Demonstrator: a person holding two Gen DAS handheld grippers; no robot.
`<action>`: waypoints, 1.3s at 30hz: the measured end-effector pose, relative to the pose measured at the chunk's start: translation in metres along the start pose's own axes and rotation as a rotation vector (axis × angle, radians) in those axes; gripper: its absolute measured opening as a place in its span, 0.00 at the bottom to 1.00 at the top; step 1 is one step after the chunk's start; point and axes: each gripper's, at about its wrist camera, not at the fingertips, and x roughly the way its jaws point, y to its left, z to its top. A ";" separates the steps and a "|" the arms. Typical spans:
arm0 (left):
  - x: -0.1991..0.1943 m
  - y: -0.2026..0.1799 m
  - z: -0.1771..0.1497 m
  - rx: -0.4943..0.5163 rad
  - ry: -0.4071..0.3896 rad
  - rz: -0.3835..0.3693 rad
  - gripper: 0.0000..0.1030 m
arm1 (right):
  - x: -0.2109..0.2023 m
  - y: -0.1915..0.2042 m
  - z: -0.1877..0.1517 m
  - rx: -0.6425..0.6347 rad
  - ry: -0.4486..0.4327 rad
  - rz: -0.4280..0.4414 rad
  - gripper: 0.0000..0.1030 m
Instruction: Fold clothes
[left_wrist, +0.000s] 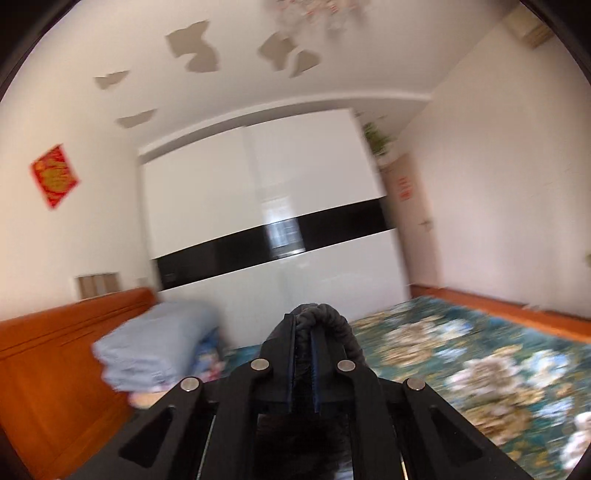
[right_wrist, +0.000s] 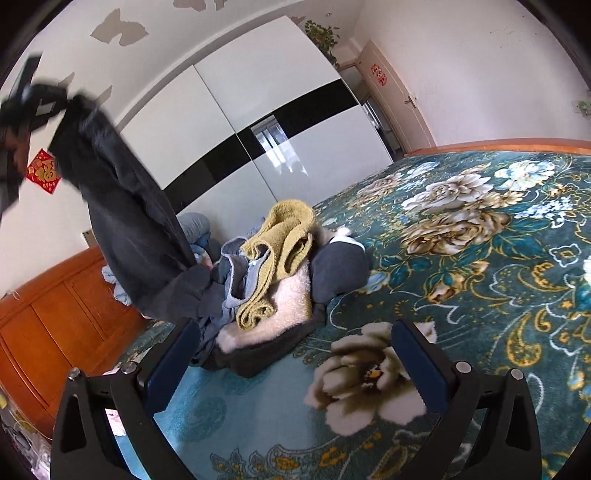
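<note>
My left gripper (left_wrist: 304, 325) is shut on a bunched edge of a dark grey garment (left_wrist: 328, 317), held high above the bed. In the right wrist view the same left gripper (right_wrist: 33, 99) is at the upper left, and the dark grey garment (right_wrist: 129, 229) hangs from it down to the clothes pile (right_wrist: 258, 280). The pile holds a yellow towel (right_wrist: 284, 240), a white fleece piece (right_wrist: 291, 306), light blue cloth and a dark navy item (right_wrist: 340, 269). My right gripper (right_wrist: 295, 354) is open and empty, low over the bedspread just in front of the pile.
The bed has a teal floral bedspread (right_wrist: 461, 258) and an orange wooden headboard (right_wrist: 55, 317) at the left. A folded light blue quilt (left_wrist: 155, 347) lies by the headboard. A white and black wardrobe (right_wrist: 258, 122) stands behind, with a door (right_wrist: 399, 92) at its right.
</note>
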 end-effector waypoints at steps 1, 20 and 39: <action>-0.008 -0.010 0.009 -0.012 -0.012 -0.042 0.07 | -0.005 -0.002 -0.001 0.002 -0.003 -0.004 1.00; -0.063 0.157 -0.126 -0.333 0.162 -0.048 0.07 | -0.033 -0.038 -0.016 0.049 0.063 -0.119 1.00; -0.082 0.245 -0.381 -0.652 0.470 0.097 0.08 | 0.090 0.067 -0.018 -0.405 0.376 0.011 1.00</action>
